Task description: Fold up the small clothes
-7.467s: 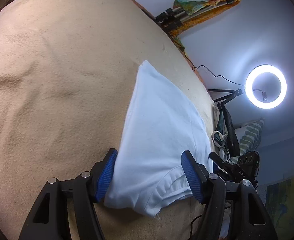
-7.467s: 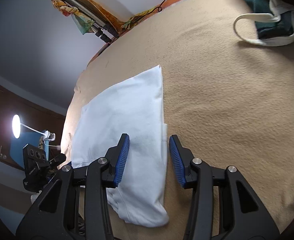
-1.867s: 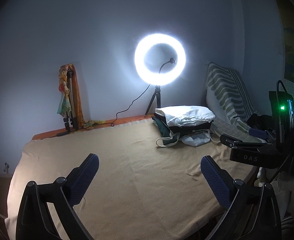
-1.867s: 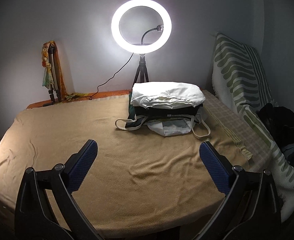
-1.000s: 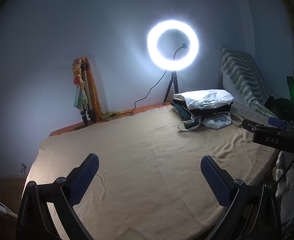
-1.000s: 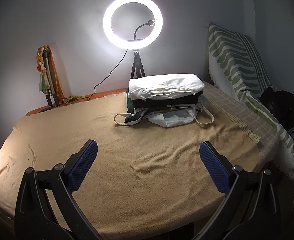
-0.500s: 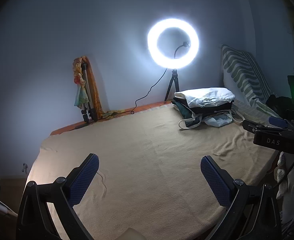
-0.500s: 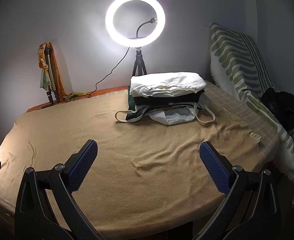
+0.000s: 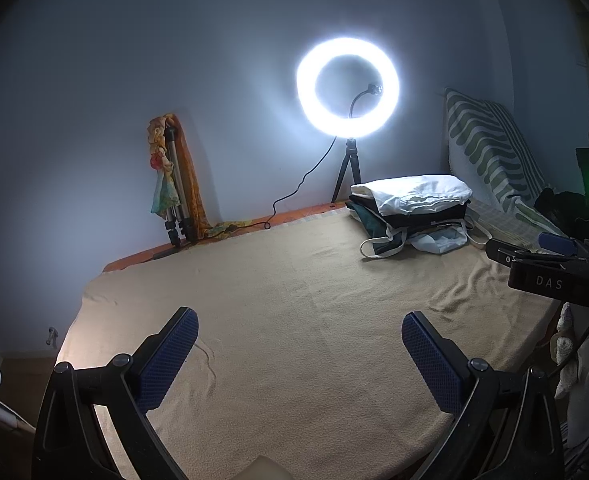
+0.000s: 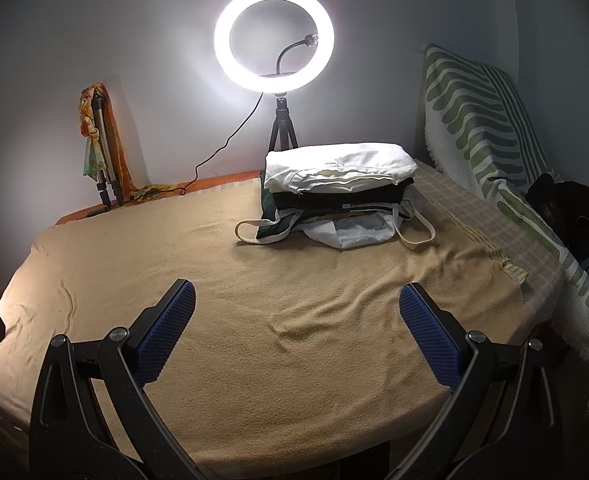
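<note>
The room is dim, lit mainly by the ring light (image 10: 273, 38) at the far wall, which blows out to white glare and haloes the wall (image 9: 94, 120) around it. Fisheye corners go black (edges bend noticeably), and the near foreground sits in shadow.

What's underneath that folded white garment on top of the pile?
Under the white garment lies a folded black one, then a pale cloth bag with loop handles. Anything deeper in the pile is covered.
</note>
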A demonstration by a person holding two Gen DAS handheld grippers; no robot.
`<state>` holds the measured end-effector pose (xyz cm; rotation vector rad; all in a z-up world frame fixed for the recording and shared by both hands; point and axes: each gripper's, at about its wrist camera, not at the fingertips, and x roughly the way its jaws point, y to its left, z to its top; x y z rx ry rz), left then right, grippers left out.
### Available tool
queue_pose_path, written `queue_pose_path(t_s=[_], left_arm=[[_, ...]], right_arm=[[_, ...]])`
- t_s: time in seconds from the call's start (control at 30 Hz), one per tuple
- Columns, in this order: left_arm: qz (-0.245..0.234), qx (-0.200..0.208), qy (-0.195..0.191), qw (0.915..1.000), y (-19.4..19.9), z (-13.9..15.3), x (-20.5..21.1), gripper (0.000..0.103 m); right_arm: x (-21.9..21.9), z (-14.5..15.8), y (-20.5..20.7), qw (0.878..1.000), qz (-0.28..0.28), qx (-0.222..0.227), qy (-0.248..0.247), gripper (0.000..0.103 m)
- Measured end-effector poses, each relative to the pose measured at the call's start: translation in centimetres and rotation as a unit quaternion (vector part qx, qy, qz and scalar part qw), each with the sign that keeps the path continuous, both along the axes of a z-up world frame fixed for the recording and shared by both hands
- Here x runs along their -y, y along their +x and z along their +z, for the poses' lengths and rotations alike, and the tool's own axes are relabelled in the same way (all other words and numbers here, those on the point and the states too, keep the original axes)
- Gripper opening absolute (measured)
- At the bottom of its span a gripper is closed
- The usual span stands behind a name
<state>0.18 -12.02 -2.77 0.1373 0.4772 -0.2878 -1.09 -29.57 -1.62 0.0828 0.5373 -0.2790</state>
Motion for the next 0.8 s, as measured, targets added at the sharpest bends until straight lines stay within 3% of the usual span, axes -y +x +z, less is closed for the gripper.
queue_pose_path(t_s=[0.8], left_arm=[[0.012,0.006,0.000,0.9999,-0.02,0.39,-0.58,0.103]], right_arm=[[-0.57,-0.19,0.29,1.000,0.007,-0.003,-0.004,0.103]])
